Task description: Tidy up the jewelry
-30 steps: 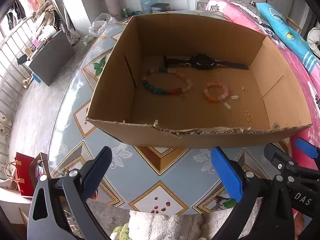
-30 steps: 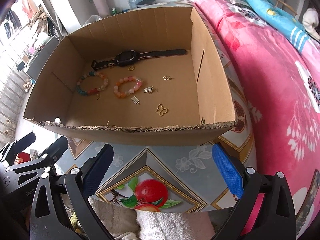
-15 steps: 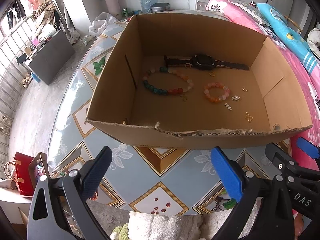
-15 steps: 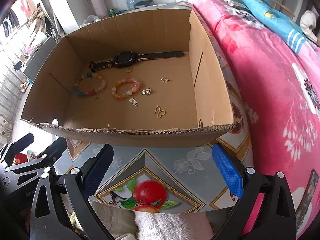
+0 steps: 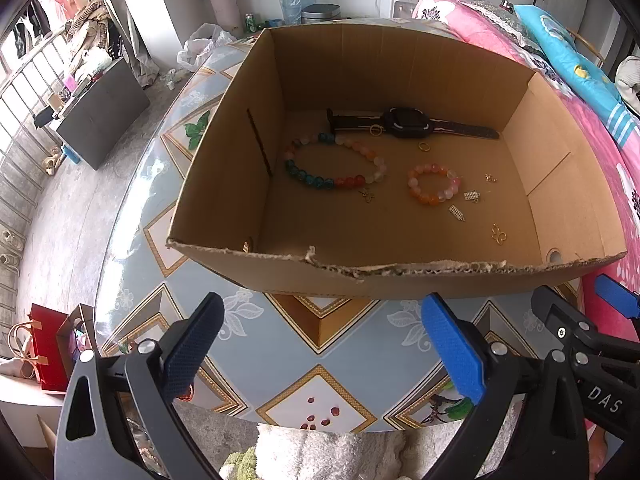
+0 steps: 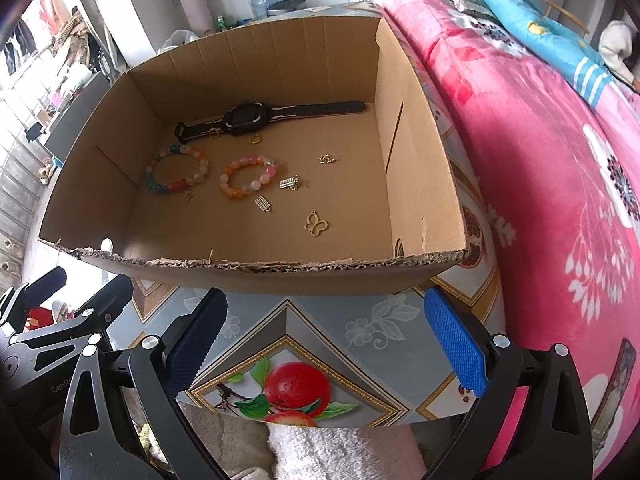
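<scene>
An open cardboard box [image 5: 224, 152] [image 6: 420, 152] stands on the patterned table. Inside lie a black watch [image 5: 408, 123] [image 6: 248, 118], a long multicoloured bead bracelet [image 5: 332, 162] [image 6: 176, 170], a small pink-orange bead bracelet [image 5: 434, 183] [image 6: 248, 176], two gold rings [image 5: 424, 146] [image 6: 255, 139], a gold butterfly charm [image 5: 499, 234] [image 6: 316, 225] and small silver charms [image 5: 456, 213] [image 6: 289, 183]. My left gripper [image 5: 324, 344] and right gripper [image 6: 326, 340] are open and empty, over the table in front of the box's torn near wall.
The table [image 5: 320, 332] has a glossy blue, gold-diamond cover. A pink floral bed [image 6: 560, 160] lies to the right. The right gripper's body [image 5: 580, 340] shows beside the left. A white towel [image 6: 332, 452] lies below. A red bag [image 5: 48, 344] sits on the floor at left.
Both grippers have drifted slightly, the right one a little up and back so the box sits marginally lower in its view. Nothing in the box has moved.
</scene>
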{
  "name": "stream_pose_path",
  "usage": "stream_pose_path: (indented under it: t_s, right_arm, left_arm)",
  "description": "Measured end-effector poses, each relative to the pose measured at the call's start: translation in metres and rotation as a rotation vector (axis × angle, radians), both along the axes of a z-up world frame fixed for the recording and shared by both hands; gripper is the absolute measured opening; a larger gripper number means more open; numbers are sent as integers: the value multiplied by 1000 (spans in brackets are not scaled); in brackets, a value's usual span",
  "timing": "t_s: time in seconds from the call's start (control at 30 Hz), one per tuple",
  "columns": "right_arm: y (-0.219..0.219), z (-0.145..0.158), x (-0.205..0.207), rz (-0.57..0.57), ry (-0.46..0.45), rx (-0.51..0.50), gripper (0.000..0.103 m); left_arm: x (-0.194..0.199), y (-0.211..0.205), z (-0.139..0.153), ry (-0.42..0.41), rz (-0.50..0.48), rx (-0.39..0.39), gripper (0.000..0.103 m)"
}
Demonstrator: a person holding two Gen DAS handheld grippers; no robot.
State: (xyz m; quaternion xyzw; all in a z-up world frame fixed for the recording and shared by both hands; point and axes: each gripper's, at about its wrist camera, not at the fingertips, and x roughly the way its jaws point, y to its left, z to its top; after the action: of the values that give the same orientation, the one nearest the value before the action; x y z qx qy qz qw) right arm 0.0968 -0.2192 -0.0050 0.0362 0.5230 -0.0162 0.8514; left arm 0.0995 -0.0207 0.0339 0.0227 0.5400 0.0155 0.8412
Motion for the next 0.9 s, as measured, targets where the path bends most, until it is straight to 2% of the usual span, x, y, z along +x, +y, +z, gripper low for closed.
stream_pose_path:
  t_s: [0.9]
  right_arm:
    - [5, -5, 7, -17, 32, 2, 95]
  left_arm:
    - [7, 3, -9, 39, 8, -13, 97]
